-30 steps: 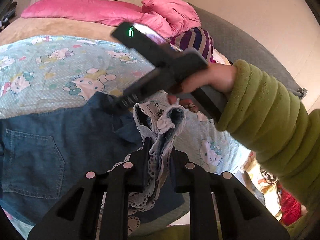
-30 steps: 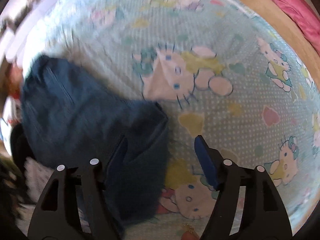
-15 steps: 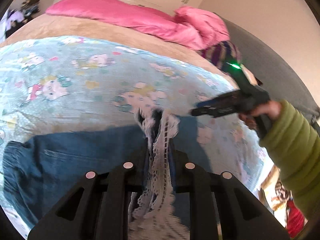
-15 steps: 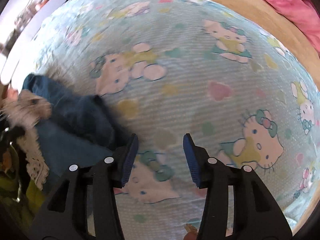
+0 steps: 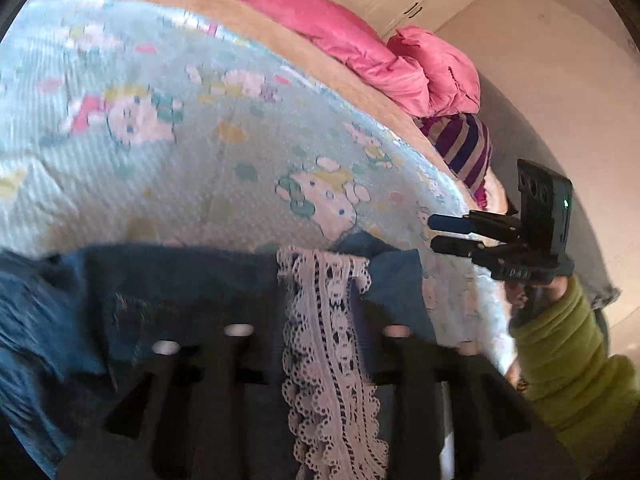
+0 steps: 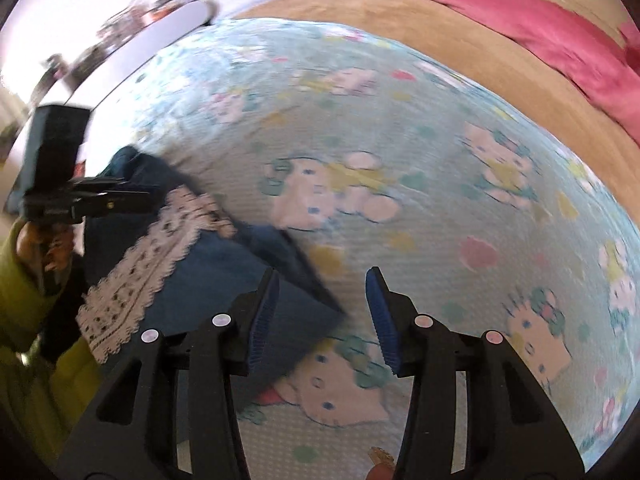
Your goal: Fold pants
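Blue denim pants (image 5: 168, 280) with a white lace hem (image 5: 328, 320) lie across the near part of the cartoon-print bedspread (image 5: 200, 168). My left gripper (image 5: 320, 312) is shut on the lace hem and the denim behind it. In the right wrist view the pants (image 6: 208, 264) and lace (image 6: 152, 256) lie at the lower left, with my left gripper (image 6: 144, 196) clamped on them. My right gripper (image 6: 320, 312) is open and empty, just above the bedspread (image 6: 400, 160) at the folded denim corner. It also shows in the left wrist view (image 5: 434, 234).
A pink duvet (image 5: 360, 52) is bunched along the far side of the bed, with a striped pillow (image 5: 464, 148) beside it. A beige sheet (image 6: 480, 64) borders the bedspread. A grey headboard and wall stand at the right.
My left gripper has pulled the lace hem and denim across the bed. My right gripper has drawn away from the pants and opened a little wider.
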A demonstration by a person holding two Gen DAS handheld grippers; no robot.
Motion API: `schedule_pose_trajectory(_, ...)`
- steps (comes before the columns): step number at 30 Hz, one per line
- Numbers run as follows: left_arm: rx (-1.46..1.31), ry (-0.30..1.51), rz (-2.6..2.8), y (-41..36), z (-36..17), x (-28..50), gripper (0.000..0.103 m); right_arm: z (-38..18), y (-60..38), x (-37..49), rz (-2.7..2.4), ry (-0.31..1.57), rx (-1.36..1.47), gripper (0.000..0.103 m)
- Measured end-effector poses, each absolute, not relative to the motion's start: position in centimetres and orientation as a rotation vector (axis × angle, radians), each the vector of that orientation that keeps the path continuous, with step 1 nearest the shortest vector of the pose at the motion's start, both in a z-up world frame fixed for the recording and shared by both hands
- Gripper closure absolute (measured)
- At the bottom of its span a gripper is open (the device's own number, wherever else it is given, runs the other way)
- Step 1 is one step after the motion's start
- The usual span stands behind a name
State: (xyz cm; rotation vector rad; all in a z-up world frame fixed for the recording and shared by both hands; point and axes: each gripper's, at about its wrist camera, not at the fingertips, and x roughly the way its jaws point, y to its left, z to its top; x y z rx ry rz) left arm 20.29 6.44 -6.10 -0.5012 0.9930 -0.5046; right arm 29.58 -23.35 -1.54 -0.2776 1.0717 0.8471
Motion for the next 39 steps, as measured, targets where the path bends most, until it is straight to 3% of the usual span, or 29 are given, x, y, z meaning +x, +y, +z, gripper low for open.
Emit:
schedule_pose_trajectory(1, -0.512, 1.010, -0.508, 6.3, -6.6, 20.4, 0.050, -1.8, -22.4, 29.5, 0.865, 1.063, -0.287, 0.064)
schedule_pose_trajectory(5, -0.541, 1.062, -0.510, 5.6, -8.4, 21.0, 0.041, -2.7, -20.3, 28.8, 0.941, 1.066, -0.323, 0.058)
schedule_pose_trajectory(7, -0.533, 1.071, -0.509, 4.9, -8.9, 21.3, 0.041, -3.6, -19.4, 29.0, 0.963, 1.080, -0.342, 0.058)
schedule_pose_trajectory(9, -0.507, 1.075, -0.503, 4.1, -8.9, 21.4, 0.049, -4.4, -18.9, 29.0, 0.974, 1.099, -0.393, 0.058)
schedule_pose_trajectory(10, -0.509, 1.094, -0.510, 3.7, -8.9, 21.6, 0.086, -4.9, -18.8, 29.0, 0.976, 1.118, -0.413, 0.058)
schedule_pose_trajectory(11, -0.505, 1.108, -0.524, 3.2, -8.8, 21.7, 0.092, -5.6, -18.8, 29.1, 0.972, 1.152, -0.439, 0.062)
schedule_pose_trajectory(12, -0.493, 1.100, -0.525, 2.9, -8.4, 21.7, 0.092, -6.1, -18.9, 29.1, 0.957, 1.176, -0.461, 0.068)
schedule_pose_trajectory(13, -0.464, 1.076, -0.528, 2.5, -7.6, 21.7, 0.092, -6.4, -19.2, 29.0, 0.941, 1.193, -0.474, 0.080)
schedule_pose_trajectory(15, -0.463, 1.027, -0.559, 2.2, -6.2, 21.5, 0.092, -5.8, -20.2, 28.8, 0.953, 1.180, -0.427, 0.088)
schedule_pose_trajectory(19, -0.377, 1.001, -0.524, 1.5, -5.8, 22.1, 0.091, -5.3, -21.6, 29.2, 0.870, 1.146, -0.356, 0.090)
schedule_pose_trajectory(24, -0.525, 1.096, -0.456, 3.6, -9.8, 22.9, 0.084, -6.2, -22.7, 29.3, 0.737, 1.107, -0.285, 0.073)
schedule_pose_trajectory(31, -0.553, 1.018, -0.433, 6.4, -7.1, 19.7, 0.074, -2.7, -26.0, 23.9, 0.684, 0.910, -0.113, 0.040)
schedule_pose_trajectory(35, -0.566, 0.994, -0.411, 8.1, -5.9, 17.0, 0.057, -2.3, -26.1, 18.3, 0.698, 0.868, -0.083, 0.039)
schedule_pose_trajectory(39, -0.548, 1.021, -0.421, 8.4, -5.9, 13.6, 0.055, -2.2, -26.1, 13.9, 0.697, 0.861, -0.064, 0.038)
